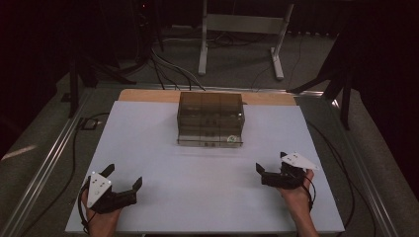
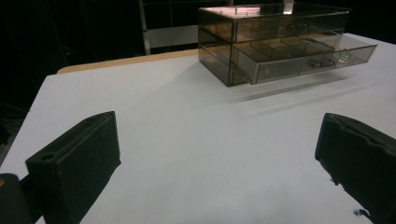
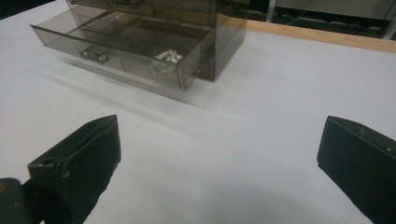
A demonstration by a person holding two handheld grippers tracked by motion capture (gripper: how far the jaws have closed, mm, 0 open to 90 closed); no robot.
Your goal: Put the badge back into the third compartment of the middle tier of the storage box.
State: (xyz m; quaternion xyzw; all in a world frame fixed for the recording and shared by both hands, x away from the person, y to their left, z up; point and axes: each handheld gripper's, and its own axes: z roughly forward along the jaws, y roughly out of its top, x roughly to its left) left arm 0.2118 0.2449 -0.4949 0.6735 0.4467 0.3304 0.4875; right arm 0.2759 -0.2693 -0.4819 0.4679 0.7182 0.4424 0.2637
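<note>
Now my left gripper [image 1: 123,180] and right gripper [image 1: 271,163], jaws apart, empty, flank the drawer organizer [image 1: 210,118]; bottom drawer [image 3: 116,49] ajar for access.

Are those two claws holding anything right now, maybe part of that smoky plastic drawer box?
No. The left claw and right claw are both open and empty, apart from the drawer box, whose bottom drawer is pulled out.

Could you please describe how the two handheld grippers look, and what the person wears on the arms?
Both the left gripper and the right gripper are black, with two thick, blocky jaws. Each carries a pale, three-cornered plate on top, marked with small dark dots. A thin black cable trails from each one. The forearms are bare, with no sleeves in sight.
</note>
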